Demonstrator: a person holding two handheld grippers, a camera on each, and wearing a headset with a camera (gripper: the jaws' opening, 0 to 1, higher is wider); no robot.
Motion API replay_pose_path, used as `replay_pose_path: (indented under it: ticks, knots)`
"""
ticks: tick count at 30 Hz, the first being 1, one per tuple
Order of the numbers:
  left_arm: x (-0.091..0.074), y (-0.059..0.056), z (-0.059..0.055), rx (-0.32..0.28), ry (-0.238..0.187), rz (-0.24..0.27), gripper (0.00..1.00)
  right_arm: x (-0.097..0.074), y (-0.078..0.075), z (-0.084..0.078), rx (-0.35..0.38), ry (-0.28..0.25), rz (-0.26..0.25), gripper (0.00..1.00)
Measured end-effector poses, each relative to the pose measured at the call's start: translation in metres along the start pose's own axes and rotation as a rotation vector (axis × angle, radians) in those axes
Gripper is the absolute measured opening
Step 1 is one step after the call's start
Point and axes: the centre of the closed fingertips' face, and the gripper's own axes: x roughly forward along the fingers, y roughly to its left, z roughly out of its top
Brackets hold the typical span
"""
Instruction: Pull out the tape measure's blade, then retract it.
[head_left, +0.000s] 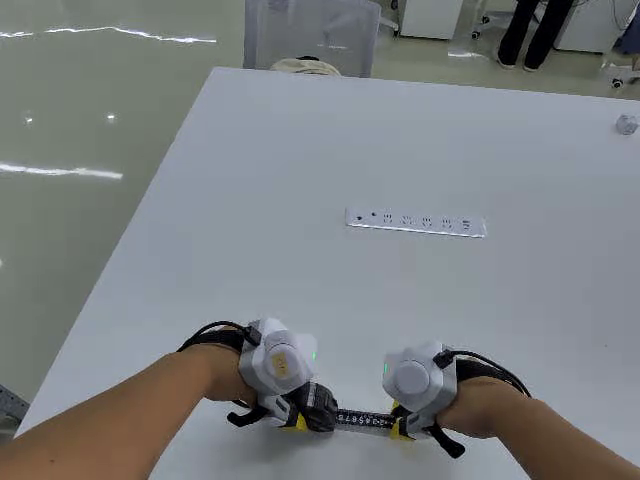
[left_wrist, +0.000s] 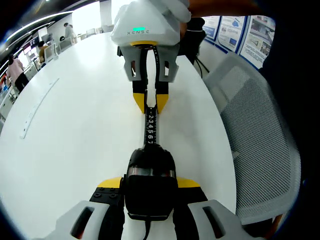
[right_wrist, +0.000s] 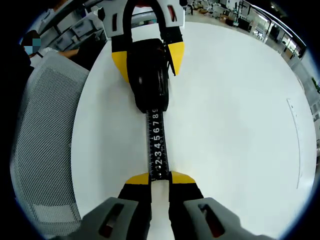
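A black tape measure case (left_wrist: 150, 165) sits low over the white table (head_left: 300, 180), and my left gripper (left_wrist: 149, 183) is shut on it with a yellow-tipped finger on each side. A short length of black blade (left_wrist: 151, 127) with white numerals runs out of the case to my right gripper (left_wrist: 149, 104). In the right gripper view, my right gripper (right_wrist: 160, 178) is shut on the end of the blade (right_wrist: 157, 142), and the case (right_wrist: 148, 75) sits beyond it in the left gripper (right_wrist: 148, 52). In the head view, the left gripper (head_left: 305, 416), blade (head_left: 362, 419) and right gripper (head_left: 398, 426) line up near the table's front edge.
A white power strip (head_left: 415, 222) lies mid-table. A mesh chair (head_left: 310, 35) stands at the far edge, and another mesh chair (left_wrist: 260, 135) is close beside the grippers. A small grey object (head_left: 626, 124) rests far right. A person (head_left: 535, 30) stands in the background.
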Motion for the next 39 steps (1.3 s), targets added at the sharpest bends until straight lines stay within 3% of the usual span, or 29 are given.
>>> replay_pose_path:
  ticks: [39]
  knots:
    - [0.0, 0.0, 0.0, -0.004, 0.004, 0.002, 0.34, -0.007, -0.001, -0.024, 0.026, 0.021, -0.011, 0.1]
